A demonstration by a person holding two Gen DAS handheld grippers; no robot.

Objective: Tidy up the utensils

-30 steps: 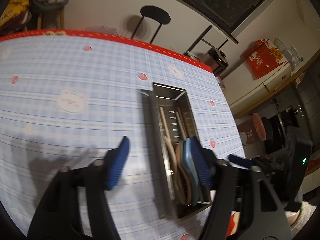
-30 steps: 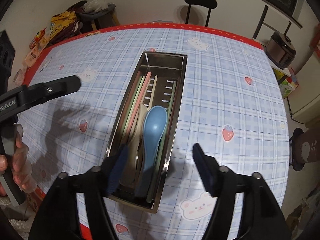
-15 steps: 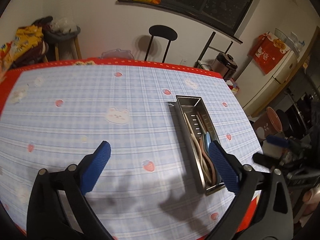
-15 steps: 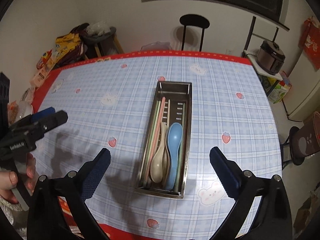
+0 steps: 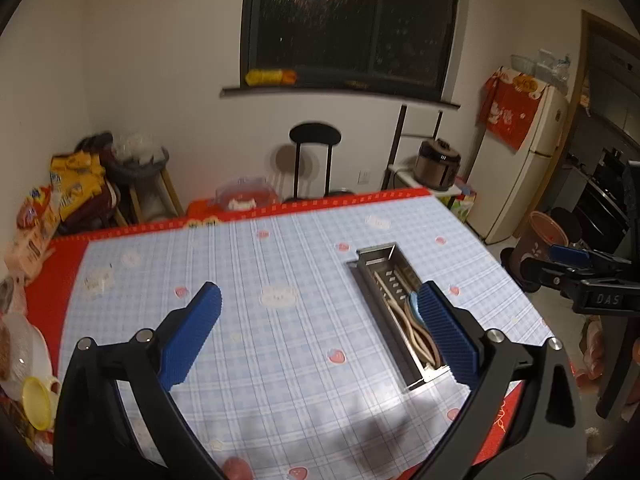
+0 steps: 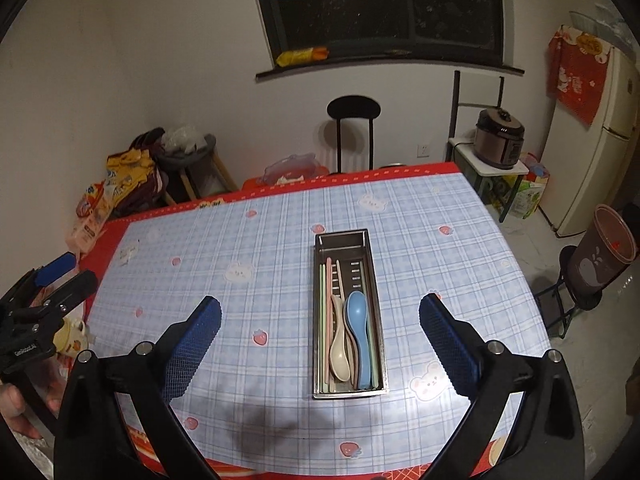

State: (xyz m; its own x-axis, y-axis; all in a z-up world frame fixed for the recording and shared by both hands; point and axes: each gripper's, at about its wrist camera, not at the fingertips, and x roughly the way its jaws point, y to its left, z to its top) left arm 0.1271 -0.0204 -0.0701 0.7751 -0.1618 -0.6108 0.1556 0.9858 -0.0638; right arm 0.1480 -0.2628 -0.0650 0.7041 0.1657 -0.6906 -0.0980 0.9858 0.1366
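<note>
A steel utensil tray (image 6: 341, 242) lies lengthwise on the blue checked tablecloth (image 6: 240, 240). In it are a blue spoon (image 6: 357, 320), a beige spoon (image 6: 339, 346), a pink chopstick (image 6: 329, 280) and green chopsticks (image 6: 322, 300). My right gripper (image 6: 320, 308) hangs high above the near end of the tray, open, with nothing between its blue pads. My left gripper (image 5: 320, 292) is also open and empty, above the cloth to the left of the tray (image 5: 378, 251). Its right finger (image 5: 444, 332) hides part of the spoons. Each gripper shows at the edge of the other's view.
A black chair (image 6: 354, 110) stands behind the table's far edge, with a clear plastic container (image 6: 292, 168) near it. Snack bags (image 6: 120, 176) are piled at the back left. A rice cooker (image 6: 500, 138), a fridge (image 6: 600, 140) and a brown bin (image 6: 604, 252) stand to the right.
Both grippers have risen and drawn back from the tray, which now looks smaller and farther off. Their jaws spread wider early on. More of the room and window is in view.
</note>
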